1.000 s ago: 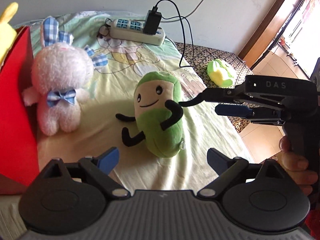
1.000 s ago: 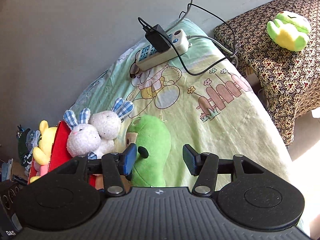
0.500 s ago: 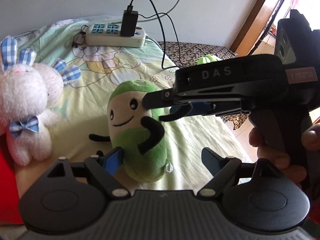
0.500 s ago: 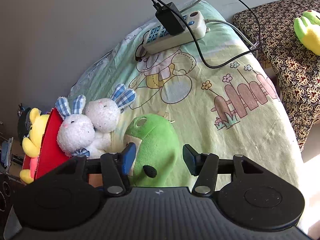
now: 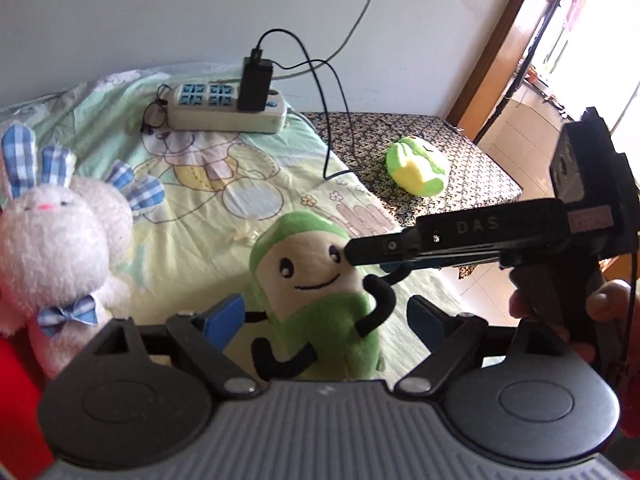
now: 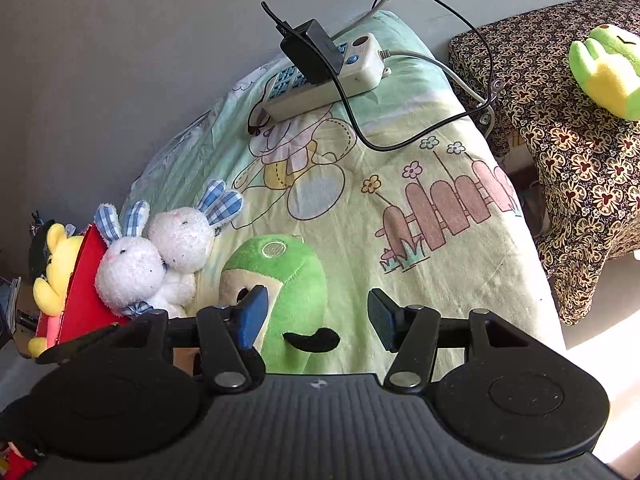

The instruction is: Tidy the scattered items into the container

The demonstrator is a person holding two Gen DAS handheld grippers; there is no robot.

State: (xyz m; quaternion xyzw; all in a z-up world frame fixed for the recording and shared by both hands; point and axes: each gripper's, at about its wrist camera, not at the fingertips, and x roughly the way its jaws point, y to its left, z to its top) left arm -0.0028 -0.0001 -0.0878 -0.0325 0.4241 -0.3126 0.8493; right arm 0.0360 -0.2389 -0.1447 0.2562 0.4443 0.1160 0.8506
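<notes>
left gripper (image 5: 324,314): jaws wide, bean plush (image 5: 316,300) between, unpinched | right gripper (image 6: 316,316): jaws wide, straddling its head for lift | red box (image 6: 86,296) leftward

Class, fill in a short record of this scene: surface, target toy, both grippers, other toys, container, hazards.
surface: cartoon bedsheet
target toy: green bean plush, upright
left gripper: jaws open, either side of the bean plush
right gripper: jaws open, over the plush's top
other toys: two white rabbits; frog plush on patterned cloth
container: red box, left edge
hazards: power strip, cables
</notes>
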